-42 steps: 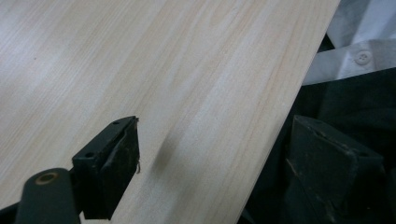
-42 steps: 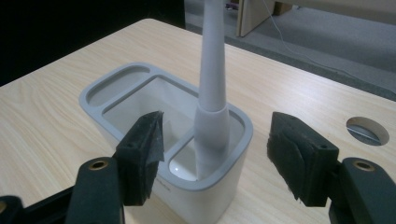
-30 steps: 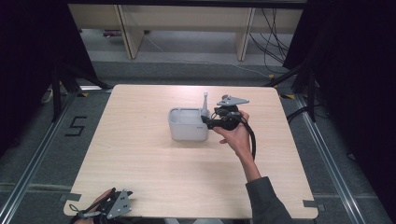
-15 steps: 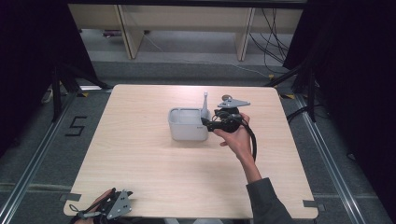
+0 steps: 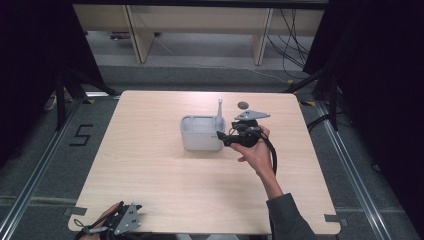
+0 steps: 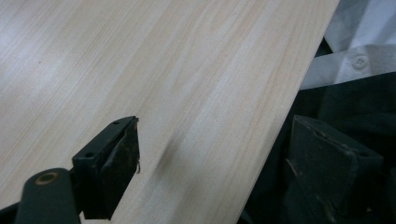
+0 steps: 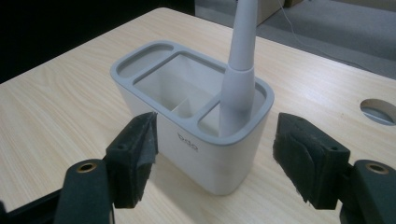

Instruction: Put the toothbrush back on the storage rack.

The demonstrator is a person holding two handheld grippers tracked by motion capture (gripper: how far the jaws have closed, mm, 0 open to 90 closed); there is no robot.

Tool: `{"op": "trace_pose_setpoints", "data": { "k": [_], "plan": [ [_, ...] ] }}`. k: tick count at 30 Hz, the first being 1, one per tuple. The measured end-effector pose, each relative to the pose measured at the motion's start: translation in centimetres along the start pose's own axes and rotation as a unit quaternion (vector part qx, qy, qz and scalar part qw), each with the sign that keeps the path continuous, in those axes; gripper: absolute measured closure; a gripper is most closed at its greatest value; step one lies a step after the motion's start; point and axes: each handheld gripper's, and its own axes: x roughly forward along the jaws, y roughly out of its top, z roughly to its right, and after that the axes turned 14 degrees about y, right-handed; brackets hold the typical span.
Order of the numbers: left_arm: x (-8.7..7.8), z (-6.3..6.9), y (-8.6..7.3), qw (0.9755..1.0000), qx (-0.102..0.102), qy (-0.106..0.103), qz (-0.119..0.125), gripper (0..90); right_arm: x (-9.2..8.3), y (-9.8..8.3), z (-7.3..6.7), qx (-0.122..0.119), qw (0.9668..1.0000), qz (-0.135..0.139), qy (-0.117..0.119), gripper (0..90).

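One grey plastic organiser box (image 5: 202, 133) with rounded corners stands near the middle of the pale wood-grain table (image 5: 150, 175), a little toward the far side; its top is divided into three compartments, a narrow slot at each end and a larger well between. One smooth grey tapered handle (image 7: 240, 60) stands upright in the end slot nearest the right gripper (image 5: 226, 137). That gripper's black jaws have just been opening and stand spread to either side of the box end, pads clear of it, gripping nothing. One round hole (image 5: 243, 105) sits in the tabletop beyond. The left gripper (image 5: 120, 222) rests at the near left table edge, jaws apart and empty. Wide bare tabletop surrounds the box.
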Motion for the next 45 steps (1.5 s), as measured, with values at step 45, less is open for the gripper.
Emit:
{"op": "trace_pose_setpoints", "data": {
  "k": [45],
  "plan": [
    [0.1,0.2,-0.1,1.0000,-0.002,0.006,-0.003,16.3,-0.9,-4.3,-4.4,-0.022,0.9986,-0.030,0.037,24.8]
  ]
}}
